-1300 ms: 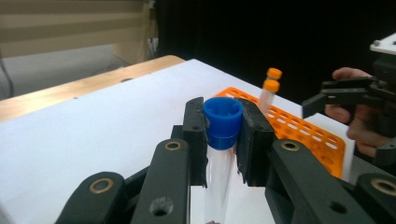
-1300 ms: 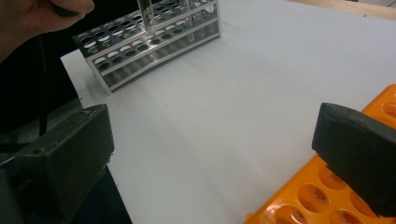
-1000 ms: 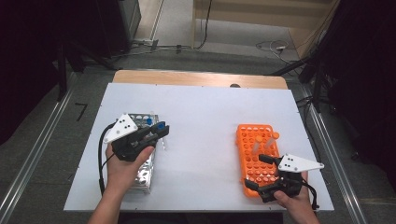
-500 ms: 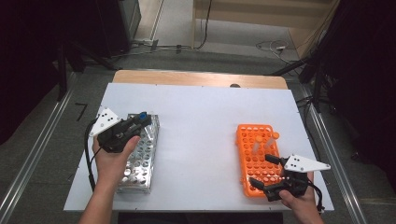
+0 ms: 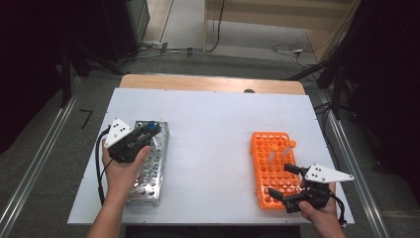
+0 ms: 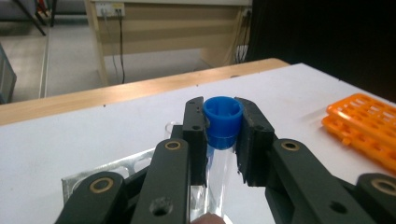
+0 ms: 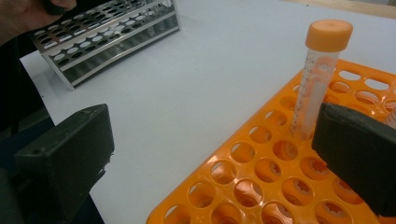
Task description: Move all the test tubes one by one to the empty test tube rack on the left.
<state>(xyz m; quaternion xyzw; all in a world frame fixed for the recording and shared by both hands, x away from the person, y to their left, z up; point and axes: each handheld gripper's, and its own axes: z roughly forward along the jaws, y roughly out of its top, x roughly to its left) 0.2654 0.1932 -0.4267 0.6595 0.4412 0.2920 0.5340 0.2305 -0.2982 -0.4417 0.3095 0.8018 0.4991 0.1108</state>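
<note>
**Blue-capped tube held over the metal rack**

Blue-capped tube (image 6: 223, 122): clear body, blue screw cap, clamped between the two black jaws of the left gripper (image 6: 223, 128), pads pressing on the cap from both sides. Tube body runs down between the jaws toward the camera. In the high view the blue cap (image 5: 148, 128) sits above the far end of the metal rack (image 5: 148, 171), at the left side of the table.

Metal rack: shiny perforated steel, long axis running away from the person, resting on the white table (image 5: 213, 129). The left hand (image 5: 121, 166) lies over its near-middle part. What its holes contain cannot be told; in the right gripper view the visible rows of the rack (image 7: 107, 32) look unfilled.

Orange rack (image 5: 272, 166): plastic, at the right side of the table, well apart from the metal one. Two tubes with orange caps stand in its far half, one (image 5: 273, 153) beside the other (image 5: 289, 148). In the right gripper view one orange-capped tube (image 7: 320, 74) stands upright in a hole, clear body with printed graduations; the nearer holes hold nothing.

Right gripper (image 5: 287, 181): jaws spread wide, nothing between the pads, poised over the near end of the orange rack, held by the right hand (image 5: 322, 210).
</note>
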